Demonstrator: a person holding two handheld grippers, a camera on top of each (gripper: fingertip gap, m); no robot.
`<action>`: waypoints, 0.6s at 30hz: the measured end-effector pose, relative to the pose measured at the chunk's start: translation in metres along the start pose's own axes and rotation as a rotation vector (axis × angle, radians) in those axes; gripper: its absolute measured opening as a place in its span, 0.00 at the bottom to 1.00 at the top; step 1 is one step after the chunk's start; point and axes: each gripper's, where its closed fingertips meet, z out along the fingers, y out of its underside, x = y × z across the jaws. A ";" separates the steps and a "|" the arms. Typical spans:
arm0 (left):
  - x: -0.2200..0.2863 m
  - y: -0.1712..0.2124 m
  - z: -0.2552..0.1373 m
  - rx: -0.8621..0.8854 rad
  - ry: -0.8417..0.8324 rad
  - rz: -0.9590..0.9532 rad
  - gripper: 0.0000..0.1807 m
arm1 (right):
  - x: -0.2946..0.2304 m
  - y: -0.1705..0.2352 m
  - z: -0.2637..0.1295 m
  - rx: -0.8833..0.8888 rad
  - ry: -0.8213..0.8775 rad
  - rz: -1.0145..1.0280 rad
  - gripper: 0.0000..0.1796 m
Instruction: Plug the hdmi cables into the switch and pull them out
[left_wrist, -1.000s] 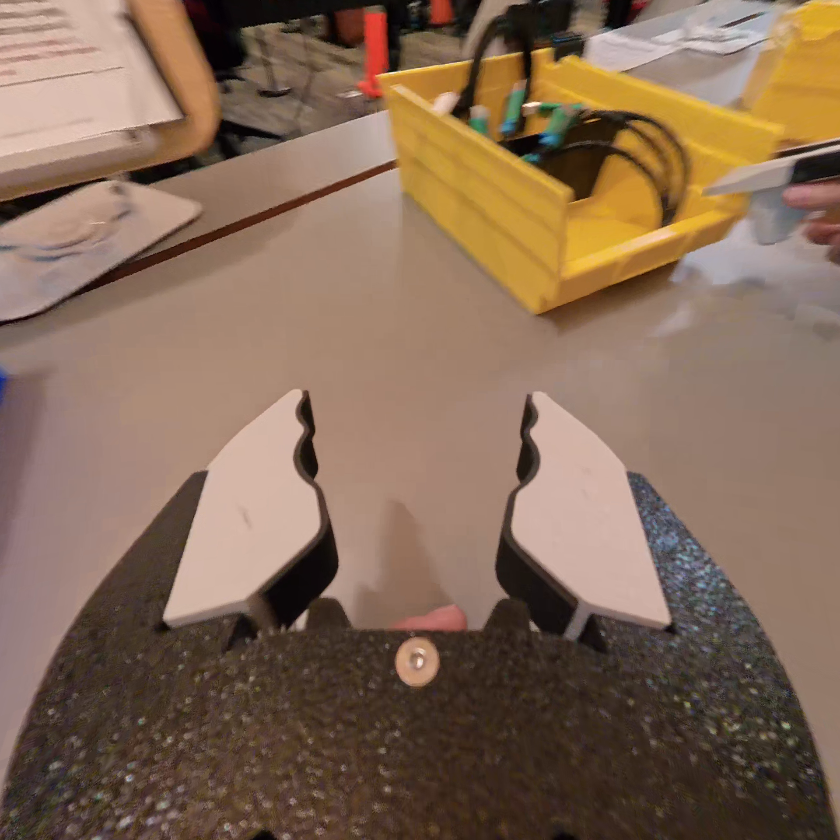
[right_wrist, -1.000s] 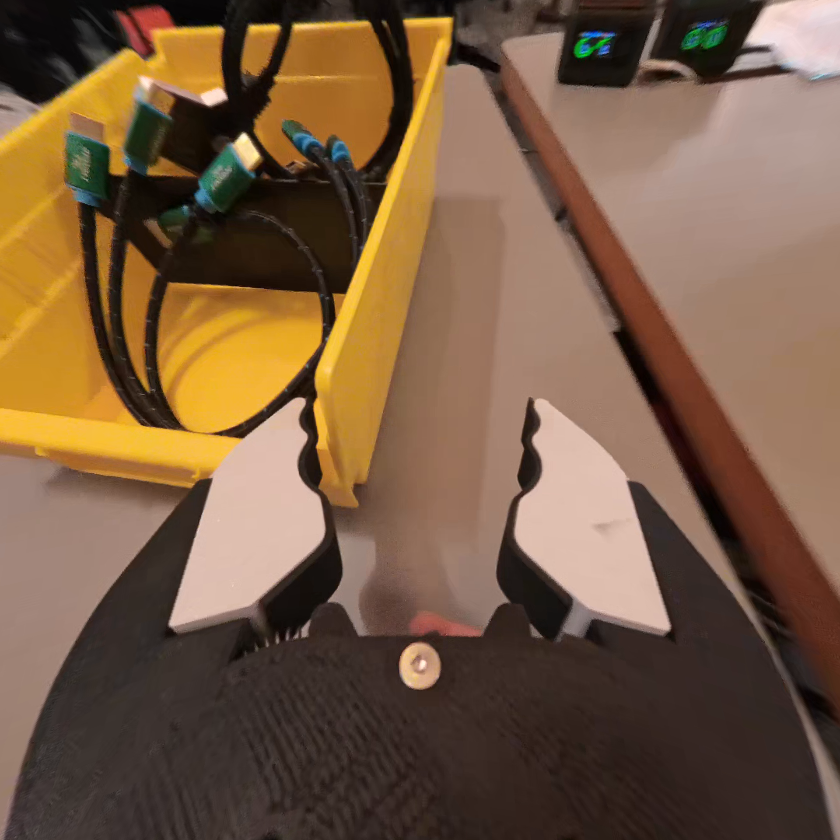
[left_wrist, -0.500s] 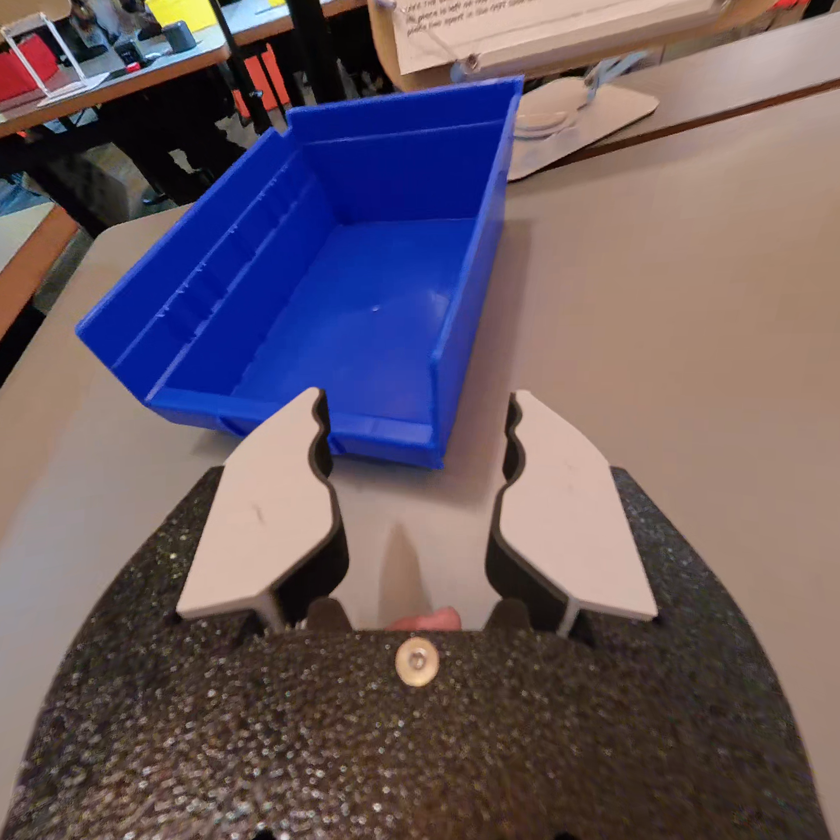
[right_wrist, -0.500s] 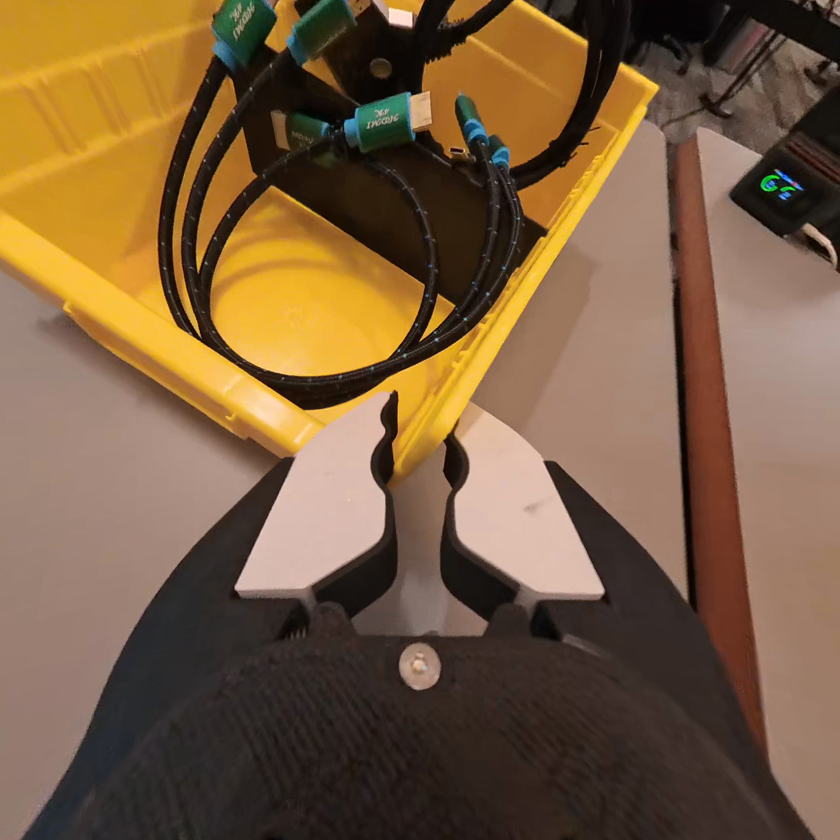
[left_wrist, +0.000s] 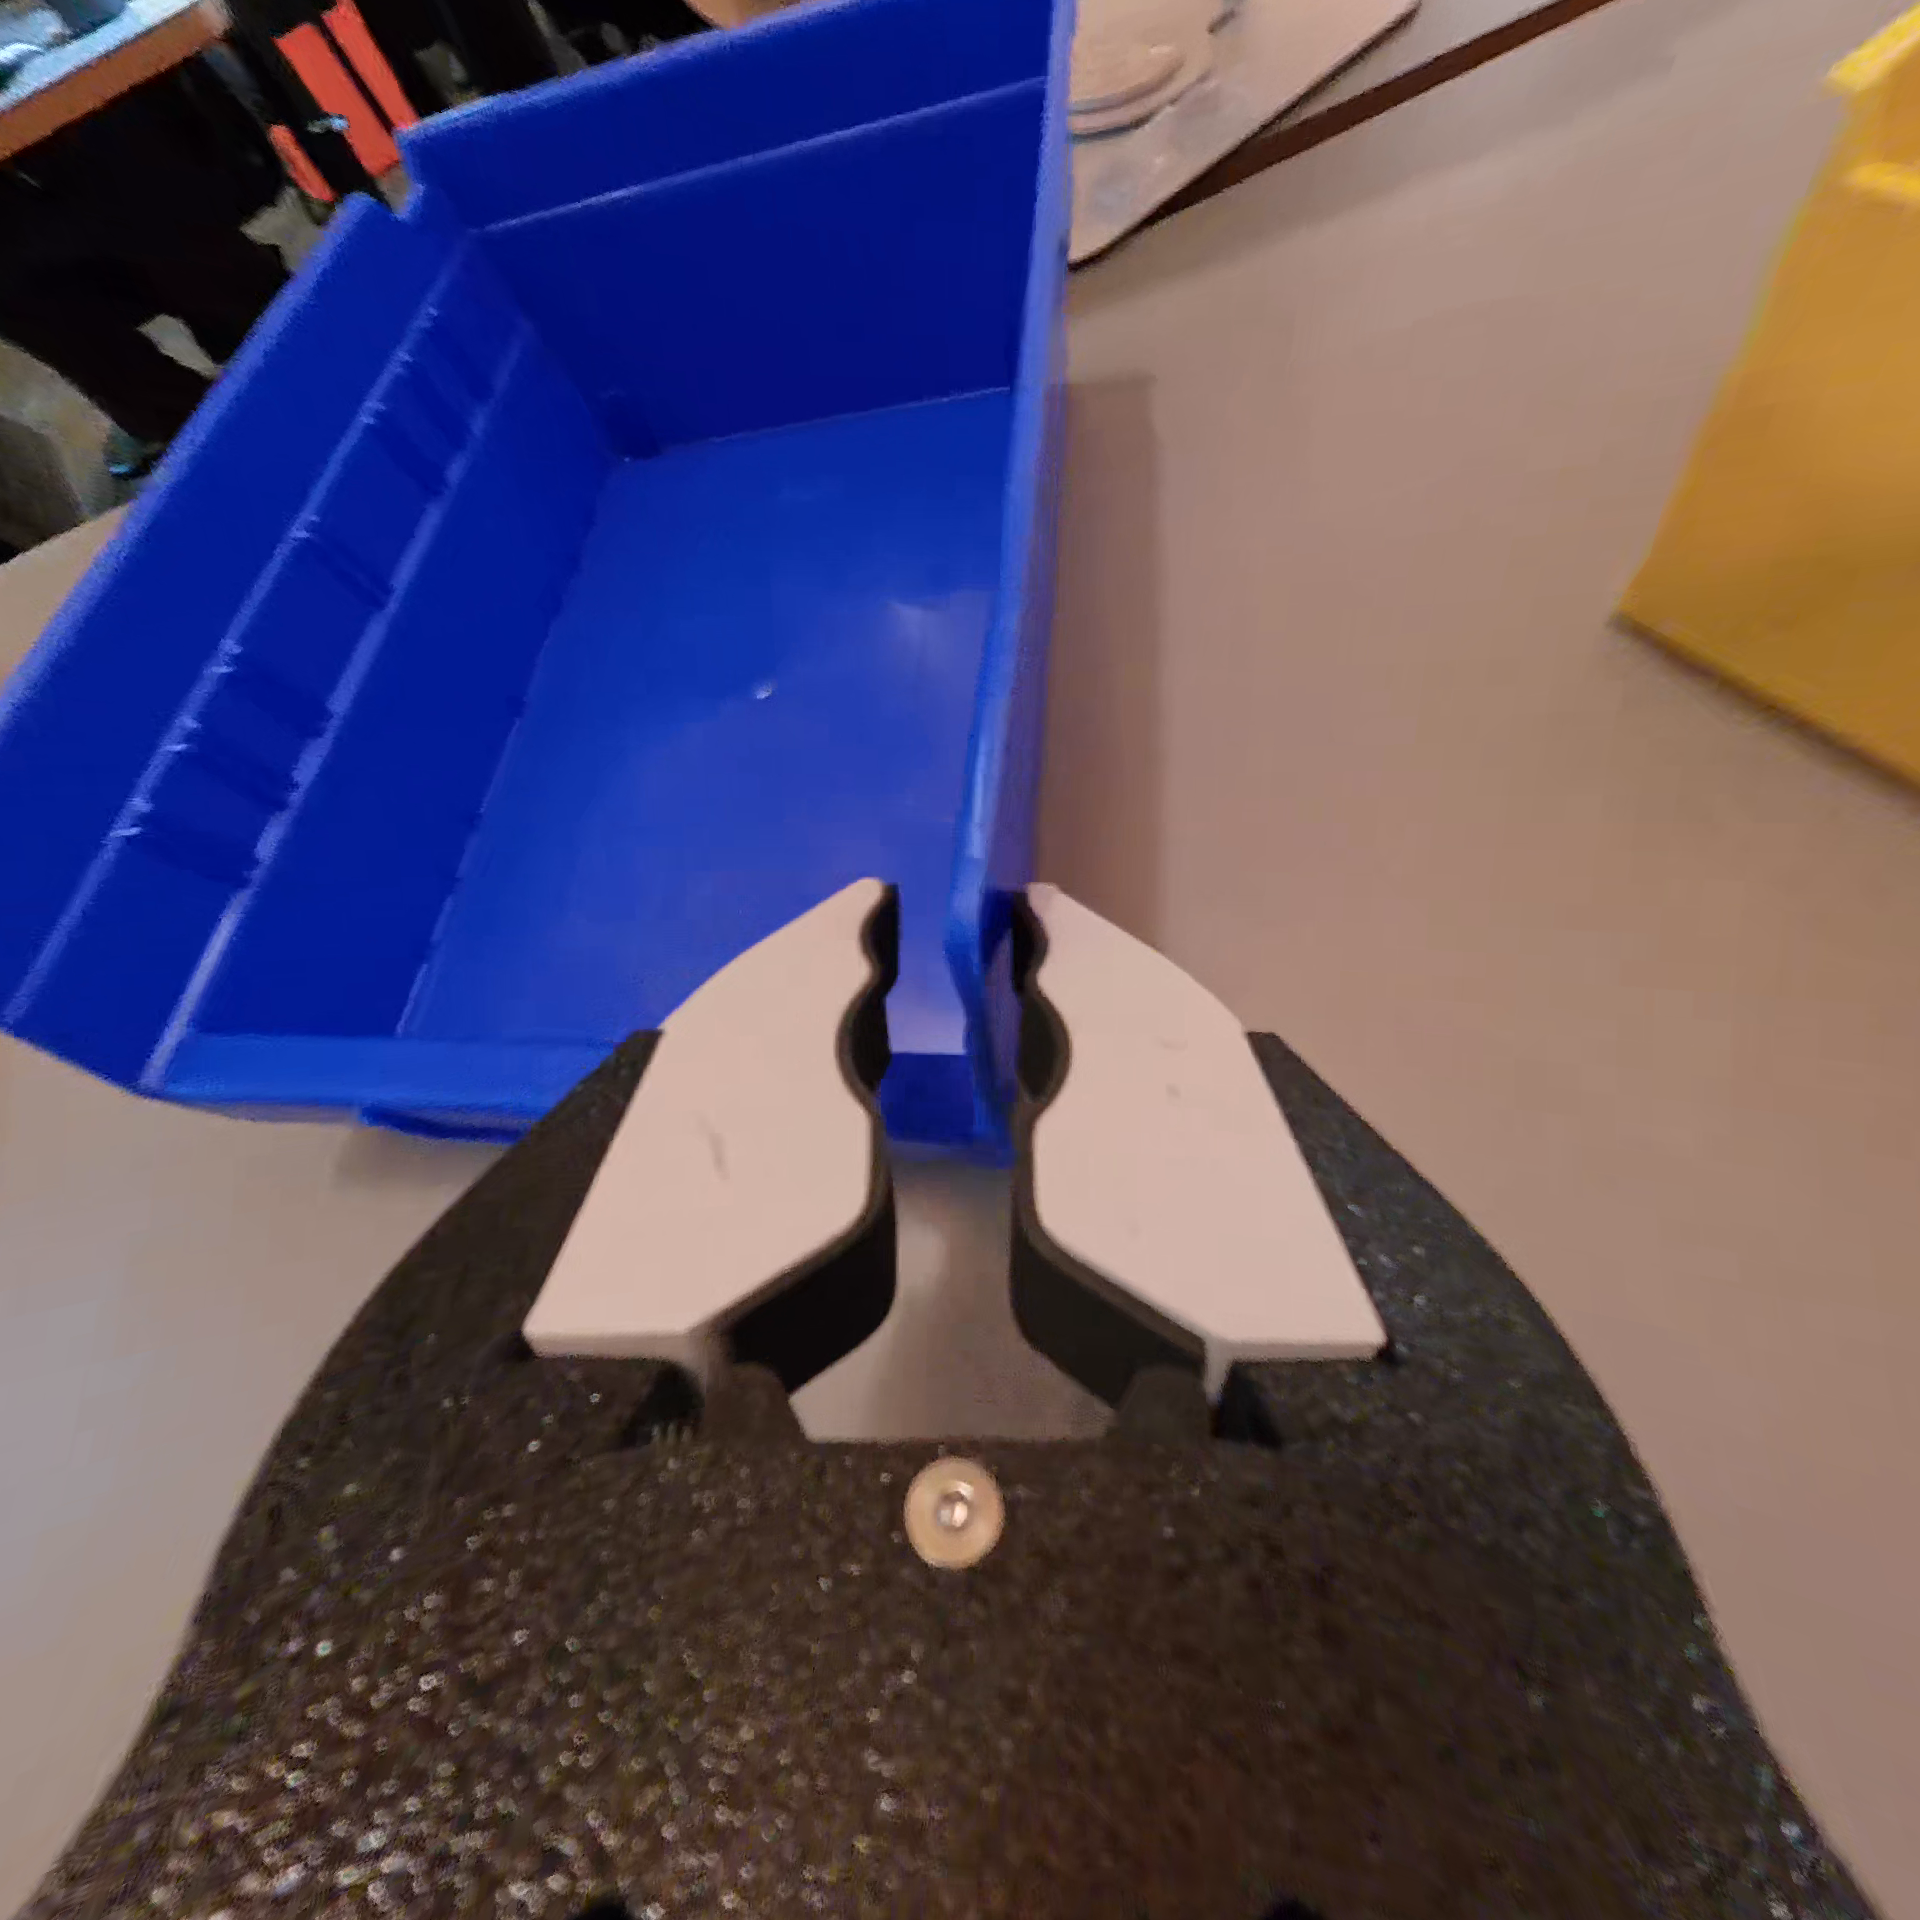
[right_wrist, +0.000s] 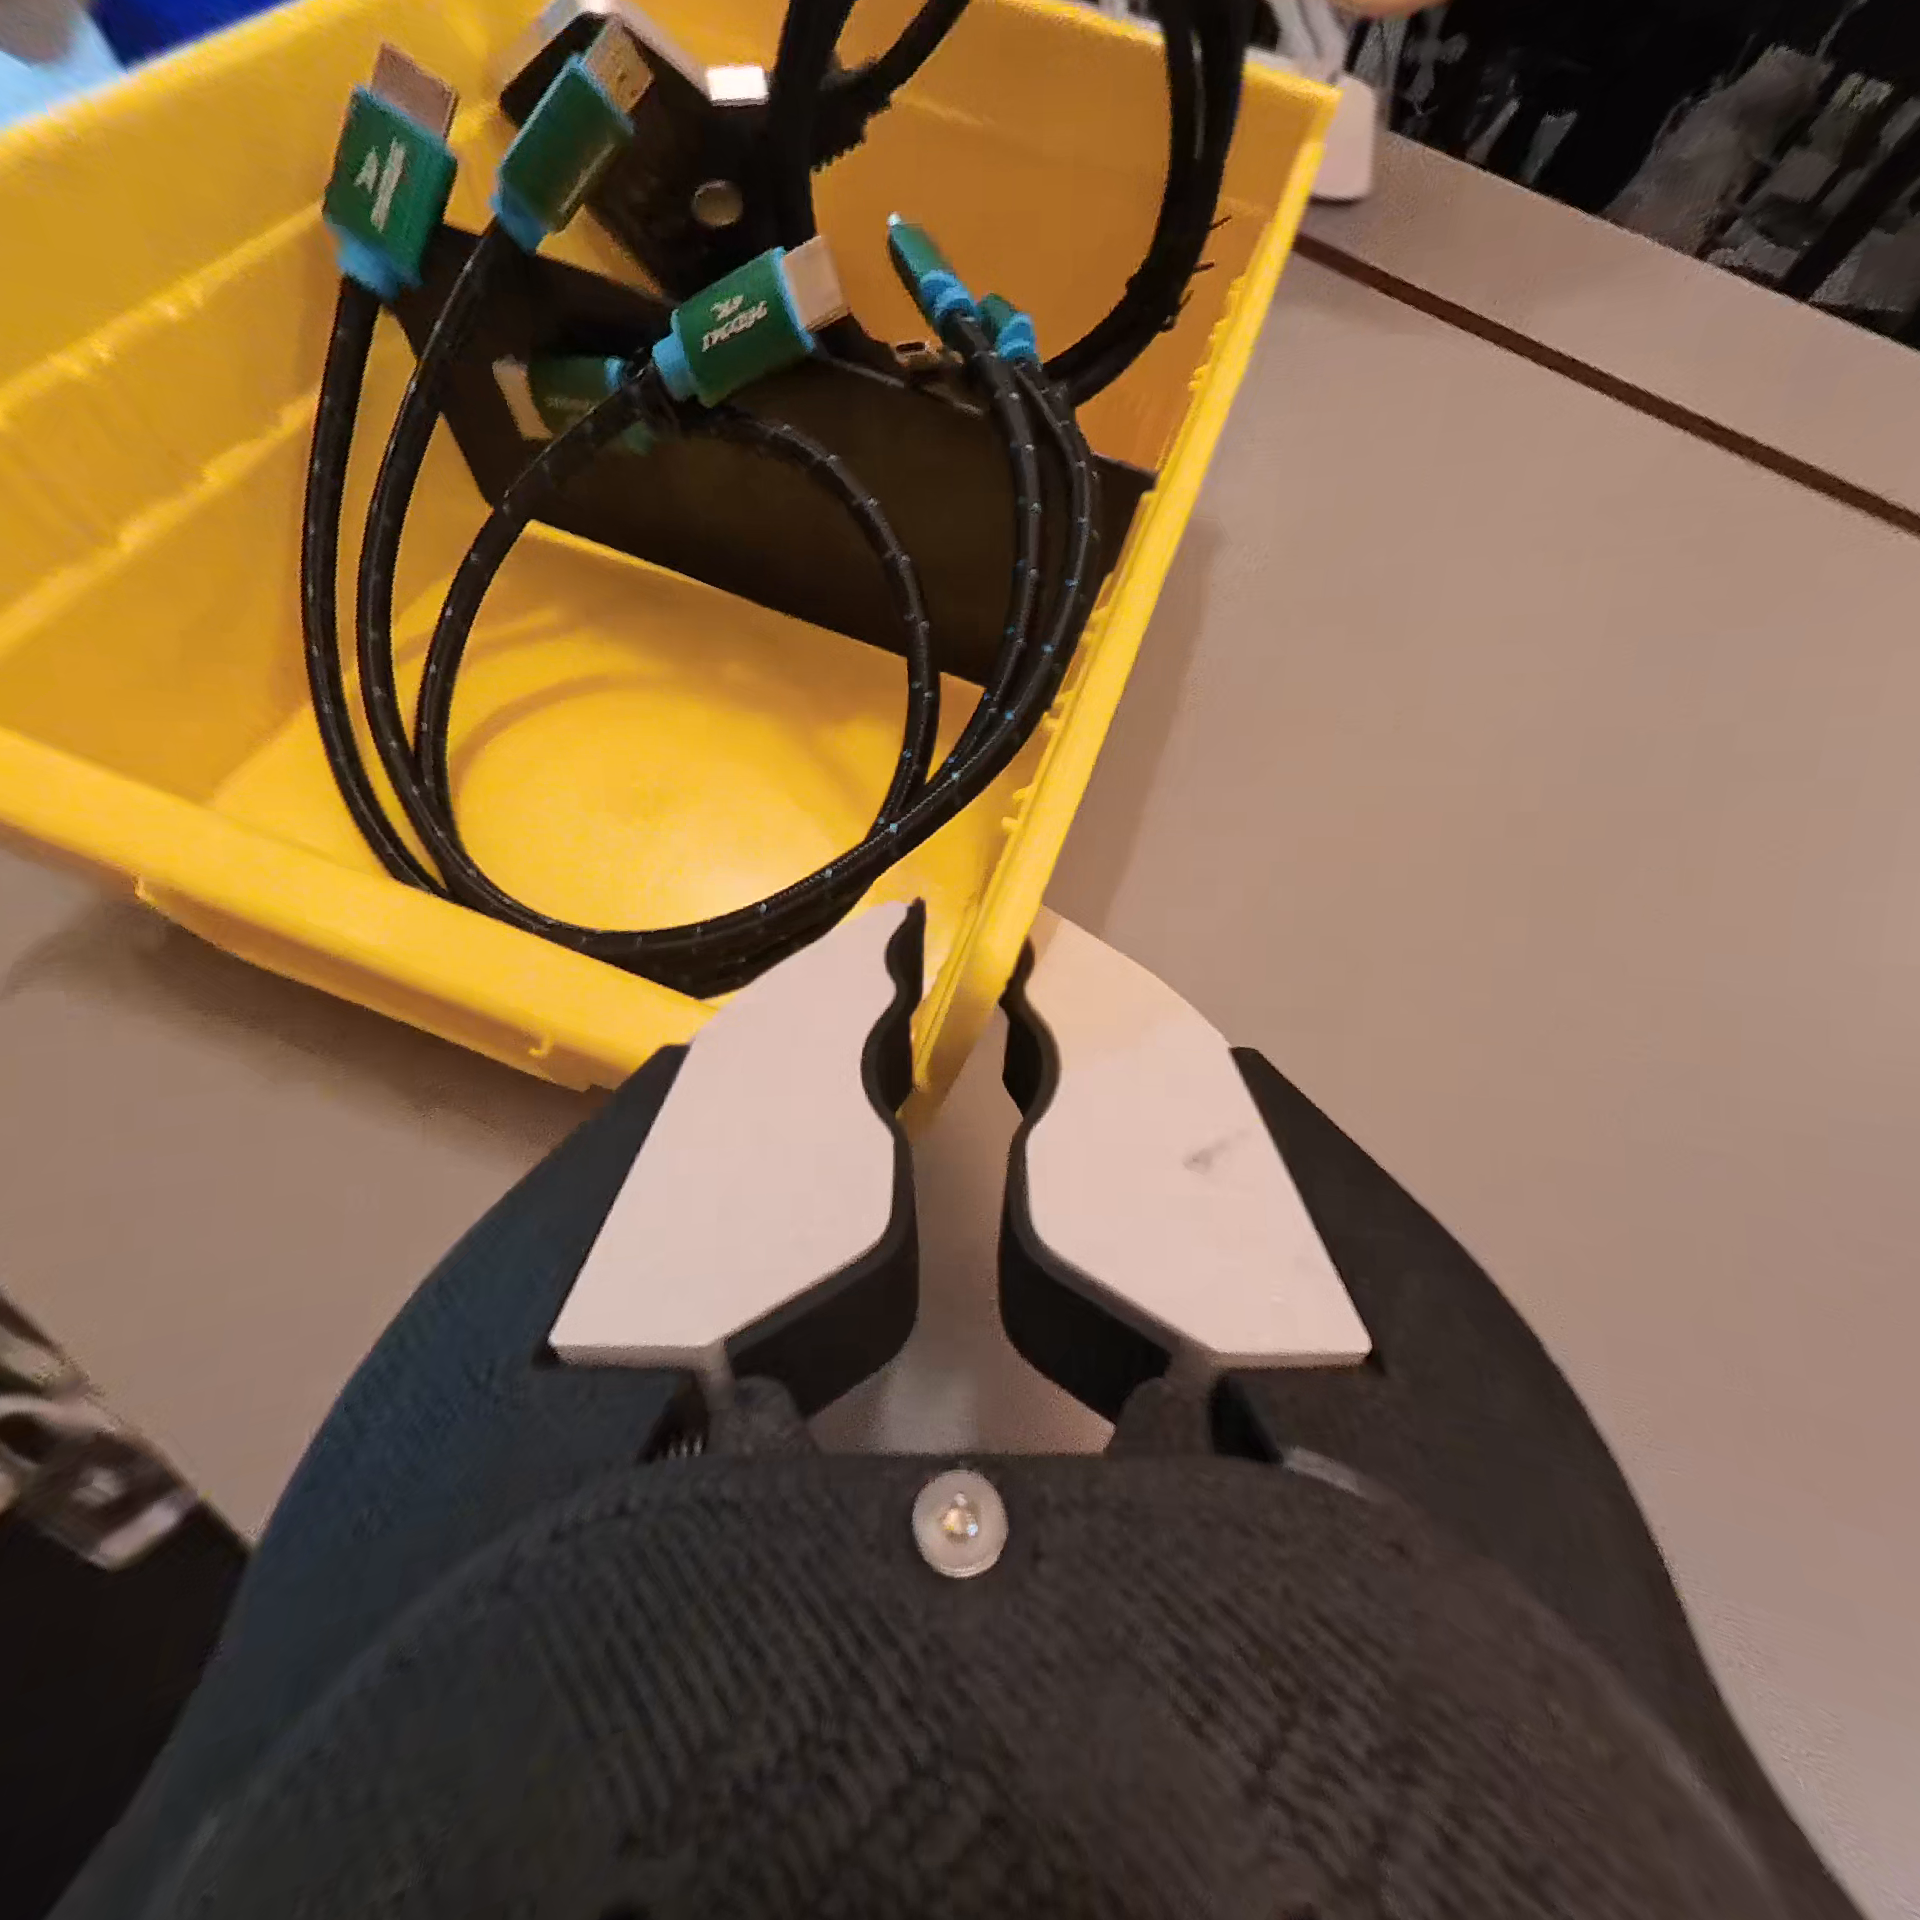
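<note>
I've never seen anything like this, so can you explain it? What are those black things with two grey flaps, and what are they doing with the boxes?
They are pinching tools, one in each of a person's hands, each carrying a camera looking along its two fingers. The left gripper has closed around the side wall of an empty blue bin. The right gripper pinches the wall of a yellow bin. Inside it lie black cables with green plugs and a black box, probably the switch. Both bins sit on a grey table.

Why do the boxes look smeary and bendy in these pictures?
Left wrist view: the blue bin is motion-blurred, its walls bowed by the wide lens. Right wrist view: the yellow bin is soft at its edges; the cables look sharper.
</note>
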 end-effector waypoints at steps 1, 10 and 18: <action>0.001 0.004 0.002 -0.016 0.007 0.017 0.09 | -0.015 -0.004 0.004 0.015 -0.020 0.014 0.07; -0.008 0.012 0.017 -0.025 -0.023 0.224 0.09 | -0.112 -0.028 0.014 0.064 -0.301 -0.019 0.18; -0.001 0.009 0.006 0.052 0.025 0.199 0.03 | -0.072 -0.072 -0.024 0.200 -0.160 0.019 0.36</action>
